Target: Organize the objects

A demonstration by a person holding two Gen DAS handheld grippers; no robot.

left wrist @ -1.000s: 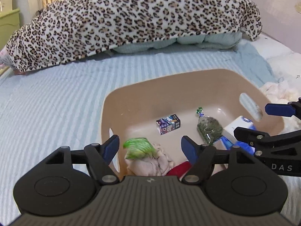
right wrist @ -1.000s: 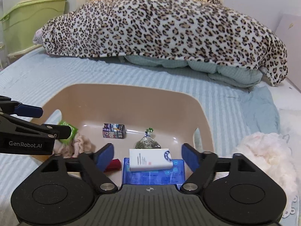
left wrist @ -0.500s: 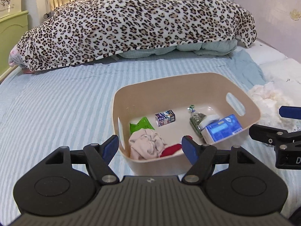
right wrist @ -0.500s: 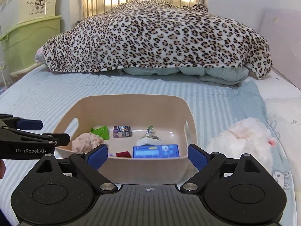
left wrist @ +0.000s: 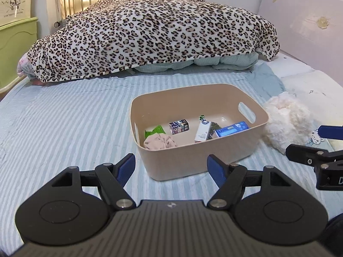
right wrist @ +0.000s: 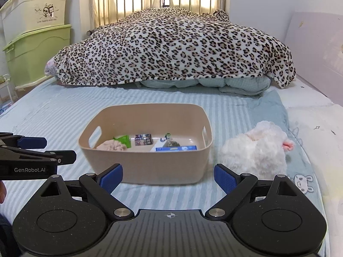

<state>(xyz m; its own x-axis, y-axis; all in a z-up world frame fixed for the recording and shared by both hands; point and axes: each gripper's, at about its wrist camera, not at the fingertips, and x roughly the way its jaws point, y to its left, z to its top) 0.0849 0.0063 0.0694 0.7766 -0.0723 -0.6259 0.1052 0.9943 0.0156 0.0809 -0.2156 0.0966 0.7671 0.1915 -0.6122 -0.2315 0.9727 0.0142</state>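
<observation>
A beige plastic basket (left wrist: 214, 156) (right wrist: 150, 167) stands on the striped bed. Inside lie a pink cloth (left wrist: 159, 142), a green packet (left wrist: 155, 130), a small dark box (left wrist: 179, 126), a white box (left wrist: 202, 131), a bag of dried greens (left wrist: 214, 127) and a blue pack (left wrist: 232, 128). My left gripper (left wrist: 171, 168) is open and empty, in front of the basket's near left corner. My right gripper (right wrist: 169, 176) is open and empty, in front of the basket's near wall. Each gripper shows at the edge of the other's view.
A white fluffy plush toy (right wrist: 257, 152) (left wrist: 287, 120) lies right of the basket. A leopard-print blanket (right wrist: 171, 49) is heaped at the far end of the bed. Green and cream storage bins (right wrist: 36, 32) stand at the left. A pale headboard panel (right wrist: 317, 53) runs along the right.
Both grippers have pulled back and up from over the basket, which now sits farther away. Both stay open and empty. The white box now lies tilted against the greens bag.
</observation>
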